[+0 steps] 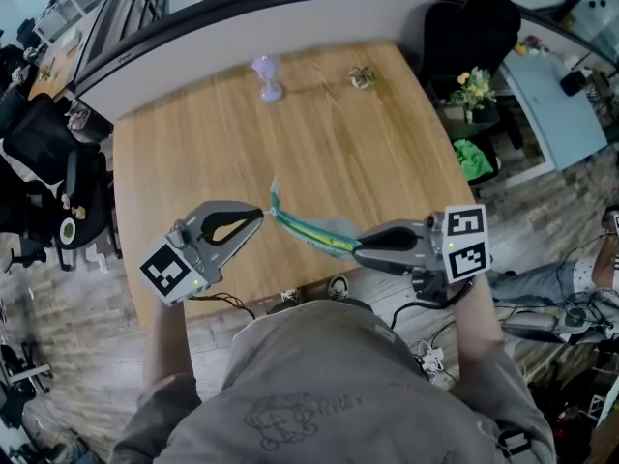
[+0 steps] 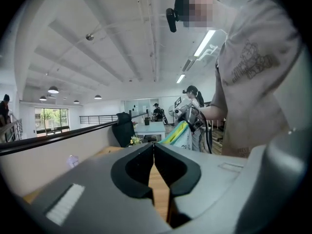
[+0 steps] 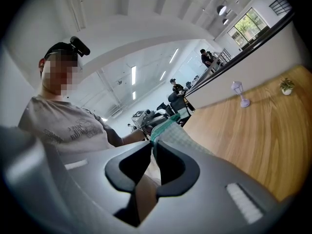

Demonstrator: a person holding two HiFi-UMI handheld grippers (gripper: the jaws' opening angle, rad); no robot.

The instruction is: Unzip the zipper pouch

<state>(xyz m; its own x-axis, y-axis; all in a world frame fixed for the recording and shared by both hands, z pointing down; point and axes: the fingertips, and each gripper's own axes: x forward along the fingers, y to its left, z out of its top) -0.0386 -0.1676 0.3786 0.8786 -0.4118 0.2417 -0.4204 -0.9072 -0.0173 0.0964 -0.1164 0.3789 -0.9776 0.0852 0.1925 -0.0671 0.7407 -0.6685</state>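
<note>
The zipper pouch (image 1: 314, 230) hangs in the air over the near half of the wooden table (image 1: 319, 124), stretched between the two grippers. It is a slim bag of pale checked cloth with a green-and-yellow band along its top edge, slanting from far left to near right. The right gripper (image 3: 151, 144) pinches its right end, cloth caught between the jaws. The left gripper (image 1: 259, 216) has its jaws pressed together at the pouch's left end; whether they grip a zipper pull cannot be told
</note>
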